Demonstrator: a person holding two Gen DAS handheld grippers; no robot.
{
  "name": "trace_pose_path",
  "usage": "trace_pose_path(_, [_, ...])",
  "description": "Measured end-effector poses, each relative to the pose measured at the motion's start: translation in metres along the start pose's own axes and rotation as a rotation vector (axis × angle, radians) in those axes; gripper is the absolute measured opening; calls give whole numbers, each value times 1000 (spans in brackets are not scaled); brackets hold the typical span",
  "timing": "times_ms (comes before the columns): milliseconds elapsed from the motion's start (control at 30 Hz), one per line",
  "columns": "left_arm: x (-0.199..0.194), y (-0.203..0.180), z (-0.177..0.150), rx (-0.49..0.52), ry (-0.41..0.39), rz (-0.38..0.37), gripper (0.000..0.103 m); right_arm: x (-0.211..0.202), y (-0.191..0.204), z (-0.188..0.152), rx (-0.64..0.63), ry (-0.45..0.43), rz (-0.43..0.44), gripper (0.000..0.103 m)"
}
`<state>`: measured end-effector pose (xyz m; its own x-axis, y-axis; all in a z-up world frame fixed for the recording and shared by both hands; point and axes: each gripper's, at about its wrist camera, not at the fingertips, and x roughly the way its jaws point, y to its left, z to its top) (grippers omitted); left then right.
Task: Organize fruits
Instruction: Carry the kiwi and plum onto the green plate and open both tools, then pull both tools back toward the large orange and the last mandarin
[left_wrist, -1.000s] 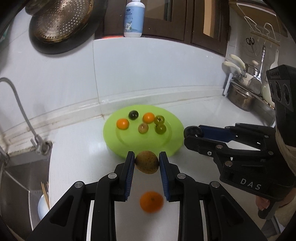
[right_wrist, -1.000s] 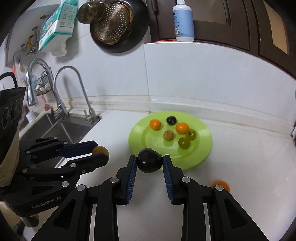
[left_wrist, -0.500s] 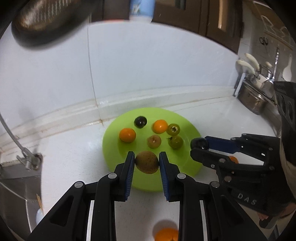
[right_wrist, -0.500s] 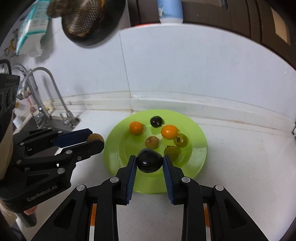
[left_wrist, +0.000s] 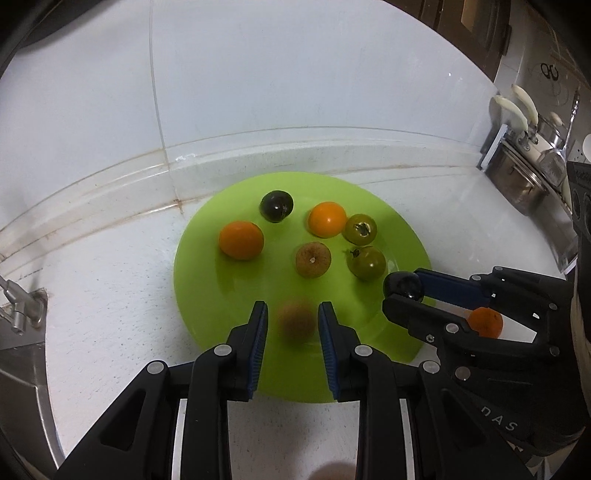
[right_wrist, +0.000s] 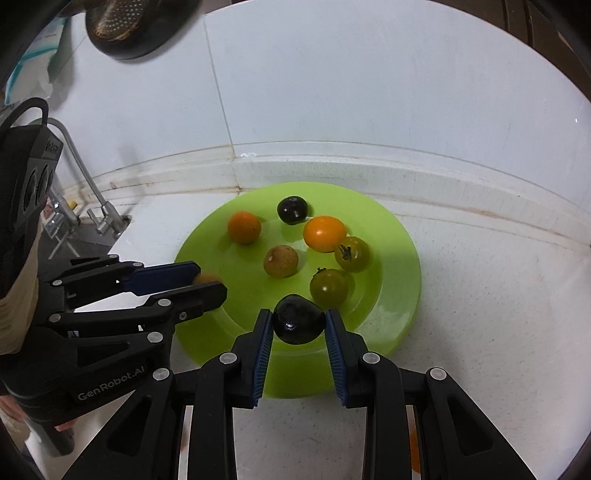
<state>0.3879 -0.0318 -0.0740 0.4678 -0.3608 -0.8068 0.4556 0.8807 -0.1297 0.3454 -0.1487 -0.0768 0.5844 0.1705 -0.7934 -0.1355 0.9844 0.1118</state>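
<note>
A white speckled countertop backed by white wall panels is seen from the left wrist, with a round lime-green plate lying on it near the wall. Six small round fruits rest on the plate, among them a glossy dark one, two orange ones and two olive-green ones with dried stems. The left gripper is held over the plate's near rim; its jaws are opening, and a brown fruit, blurred, is seen between the blue pads with gaps on both sides. At the right, the right gripper is seen pinching a dark fruit. From the right wrist, the same plate is shown under the right gripper, whose pads are pressed against a shiny, near-black round fruit above the plate's near part. The left gripper is seen at the left, the brown fruit blurred at its tips.
</note>
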Motion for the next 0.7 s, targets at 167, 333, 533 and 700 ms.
trace_pose_path(167, [-7,2,0,2,-10,47,41,1,-5,2,22,4,-5,38])
trace_pose_path(333, [-25,-3,-4,17,-38,100,49,-8,-6,0,16,-14,-14,39])
trace_pose_path(533, [-51,-8,-13,4,-56,150,58,-29,-3,-6,6,-51,-31,44])
trace_pose_path(700, [-80,-16,-23,-14,-89,175,63,-58,-1,-10,-5,-115,-68,49])
